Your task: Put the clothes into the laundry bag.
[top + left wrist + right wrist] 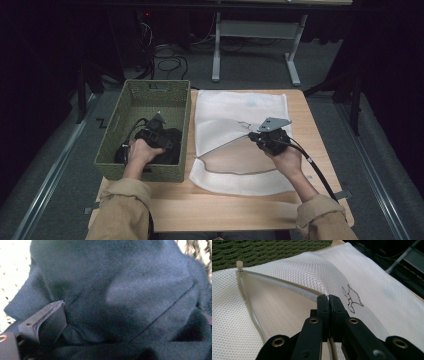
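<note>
Mesh bag [240, 112] on surface [220, 205], flap edge pinched by right gripper [328, 298]; that gripper's view reveals small stitched figure [351, 299], no legible text. Left gripper [159, 131] in basket [131, 92] against dark cloth [120, 290]; grip indeterminate.

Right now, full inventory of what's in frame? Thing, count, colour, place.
basket: 1, green woven, left side of the table.
dark cloth: 1, black or dark navy, bunched inside the basket, at the left gripper.
mesh bag: 1, white, zipper open, lying flat on the table right of the basket; a small line drawing on its upper layer.
table: 1, light wood, under everything.
desk frame: 1, grey, on the floor beyond the table.
cables: several, black, on the floor behind the basket.
left gripper: 1, black, down in the basket against the dark cloth; jaw state unclear.
right gripper: 1, black, shut on the mesh bag's opening edge, lifting it.
sleeves: 2, tan, bottom of the high view.
</note>
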Tool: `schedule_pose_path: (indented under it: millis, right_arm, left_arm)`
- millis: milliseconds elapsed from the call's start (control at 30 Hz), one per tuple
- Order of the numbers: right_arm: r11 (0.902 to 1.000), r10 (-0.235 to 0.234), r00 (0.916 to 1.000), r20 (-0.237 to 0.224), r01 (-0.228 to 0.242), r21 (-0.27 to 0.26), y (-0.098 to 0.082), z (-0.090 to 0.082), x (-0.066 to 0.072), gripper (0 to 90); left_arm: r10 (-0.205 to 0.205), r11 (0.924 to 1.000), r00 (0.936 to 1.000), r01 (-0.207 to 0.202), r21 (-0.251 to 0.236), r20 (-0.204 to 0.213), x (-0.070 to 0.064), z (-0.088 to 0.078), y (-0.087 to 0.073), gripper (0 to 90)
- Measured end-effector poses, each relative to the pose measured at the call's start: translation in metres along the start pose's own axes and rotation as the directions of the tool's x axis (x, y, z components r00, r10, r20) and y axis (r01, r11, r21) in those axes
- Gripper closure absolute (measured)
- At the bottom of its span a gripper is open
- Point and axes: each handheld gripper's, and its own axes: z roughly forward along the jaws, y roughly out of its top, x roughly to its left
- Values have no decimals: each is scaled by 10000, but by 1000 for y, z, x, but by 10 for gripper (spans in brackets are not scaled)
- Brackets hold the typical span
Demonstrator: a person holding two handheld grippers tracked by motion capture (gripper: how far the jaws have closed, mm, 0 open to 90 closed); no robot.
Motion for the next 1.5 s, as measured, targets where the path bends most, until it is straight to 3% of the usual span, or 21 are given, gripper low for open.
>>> schedule_pose_path:
  millis: [233,467,533,633,867,1000,1100,1267,1333,1500]
  right_arm:
    - [9999,-131,9999,-8,131,-6,0,2,2,891]
    - [10000,26,10000,4,-26,-32,0,2,1,891]
    - [10000,-27,10000,20,27,9,1,1,0,891]
    - [10000,4,10000,23,-4,20,1,1,0,891]
    - [10000,-36,10000,-7,36,34,0,1,0,890]
    - [10000,-8,10000,-15,8,15,0,1,-1,890]
    - [10000,-6,10000,12,6,21,0,1,-1,890]
    - [10000,42,10000,26,-42,18,0,1,-2,890]
    - [10000,39,10000,55,-40,30,1,0,-2,890]
    - [10000,-18,10000,38,18,31,1,1,-1,890]
  left_arm:
    - [69,9991,9999,-75,425,138,-3,7,0,45]
    - [205,9979,9997,-198,614,-119,-7,8,2,100]
    - [145,9977,9999,-145,663,2,-8,6,2,190]
    - [92,9972,9997,-75,740,-227,-7,4,2,287]
    - [-269,9965,9996,263,790,66,-3,-3,2,676]
    - [-236,9963,9997,228,831,77,-4,-4,3,720]
    - [-217,9972,9997,208,724,123,-3,-7,3,735]
    - [-182,9997,9990,189,-167,412,-6,-22,1,740]
    - [243,9983,9992,-225,-534,325,-14,-30,1,740]
    - [309,9920,9988,-260,-1235,377,-16,-41,1,740]
